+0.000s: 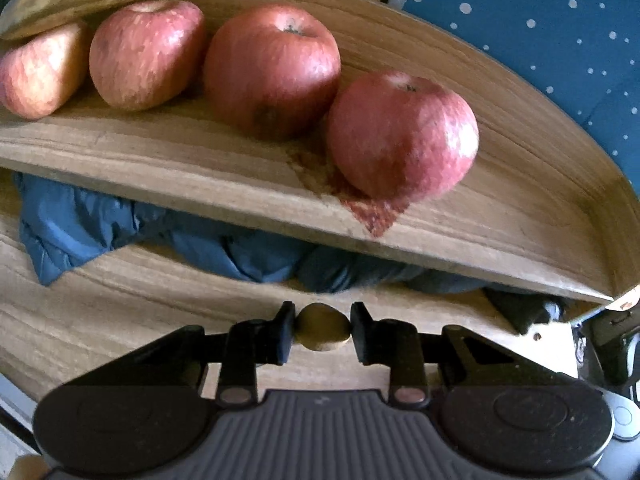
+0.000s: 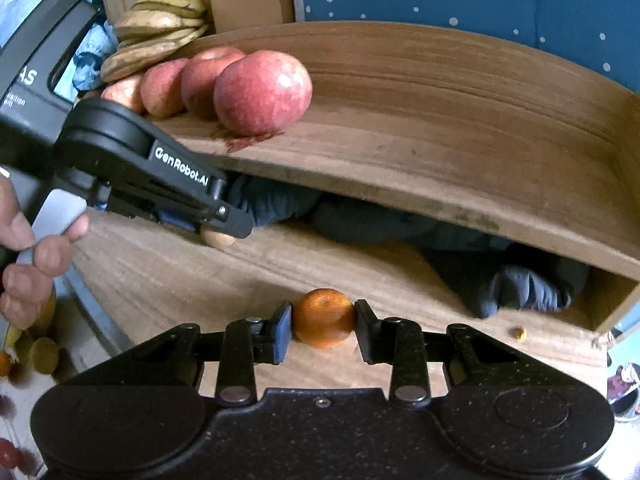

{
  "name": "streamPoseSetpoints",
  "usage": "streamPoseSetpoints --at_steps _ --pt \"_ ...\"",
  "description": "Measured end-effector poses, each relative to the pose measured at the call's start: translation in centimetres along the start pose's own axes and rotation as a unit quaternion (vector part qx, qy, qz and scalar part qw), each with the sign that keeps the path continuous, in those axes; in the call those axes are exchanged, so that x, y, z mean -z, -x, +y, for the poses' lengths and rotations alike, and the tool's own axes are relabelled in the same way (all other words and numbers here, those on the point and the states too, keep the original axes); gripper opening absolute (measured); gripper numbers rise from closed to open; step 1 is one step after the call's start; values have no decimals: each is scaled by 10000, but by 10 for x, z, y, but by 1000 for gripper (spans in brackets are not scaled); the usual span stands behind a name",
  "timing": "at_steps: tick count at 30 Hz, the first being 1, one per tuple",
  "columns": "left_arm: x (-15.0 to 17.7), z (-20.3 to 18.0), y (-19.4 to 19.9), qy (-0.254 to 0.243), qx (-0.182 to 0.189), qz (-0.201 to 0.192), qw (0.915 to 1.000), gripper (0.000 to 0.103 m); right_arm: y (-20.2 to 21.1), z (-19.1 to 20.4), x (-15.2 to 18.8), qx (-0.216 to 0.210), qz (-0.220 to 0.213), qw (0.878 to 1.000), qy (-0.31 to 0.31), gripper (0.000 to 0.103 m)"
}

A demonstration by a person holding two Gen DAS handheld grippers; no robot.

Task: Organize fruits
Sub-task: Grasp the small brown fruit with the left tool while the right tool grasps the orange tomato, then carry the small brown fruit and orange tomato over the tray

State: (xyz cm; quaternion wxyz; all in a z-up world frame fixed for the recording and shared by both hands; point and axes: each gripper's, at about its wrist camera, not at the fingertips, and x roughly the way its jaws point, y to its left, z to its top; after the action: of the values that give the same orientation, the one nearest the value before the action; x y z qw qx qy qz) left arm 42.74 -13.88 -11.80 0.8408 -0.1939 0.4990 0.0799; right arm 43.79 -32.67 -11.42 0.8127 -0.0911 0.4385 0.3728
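The left gripper [image 1: 323,330] is clenched on a small brownish-green fruit [image 1: 322,327], pinched between the pads at the lower centre of the left wrist view, while the right gripper [image 2: 323,325] is clamped on a small orange [image 2: 324,317], held the same way at the lower centre of the right wrist view. Both fruits sit right between the fingertips, above the lower wooden surface [image 2: 360,276], with a dark blue cloth [image 1: 160,236] bundled in the gap under the upper shelf [image 1: 500,208]. The main risk is a slip: both fruits are round and gripped only at their sides, so a tilt or a loosened squeeze would probably let one roll off the wood. Squeezing harder looks risky too, since the orange is likely soft and could bruise or split. The two tools are close; in the right wrist view the left gripper reaches in from the middle left, so a careless move could knock them together. On the shelf, four red apples [image 1: 272,68] stand in a row across the upper left of the left wrist view, with browned bananas [image 2: 160,28] behind them; the rightmost apple [image 1: 402,136] sits near the shelf's front edge, and a bump could send it rolling off. A reddish stain [image 1: 376,212] marks the wood below it.
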Motion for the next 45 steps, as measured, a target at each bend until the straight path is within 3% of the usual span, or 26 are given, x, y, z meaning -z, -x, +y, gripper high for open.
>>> streamPoseSetpoints --at_steps 17,32,45 --pt "10 28 43 -199 217 -111 9995 32 30 36 2 223 -142 9995 -170 35" --pt "41 57 107 -402 290 -88 9987 32 65 102 10 306 -316 9990 -95 35" --pt "60 78 139 -594 503 -71 9969 32 88 144 26 398 -397 9984 -116 35"
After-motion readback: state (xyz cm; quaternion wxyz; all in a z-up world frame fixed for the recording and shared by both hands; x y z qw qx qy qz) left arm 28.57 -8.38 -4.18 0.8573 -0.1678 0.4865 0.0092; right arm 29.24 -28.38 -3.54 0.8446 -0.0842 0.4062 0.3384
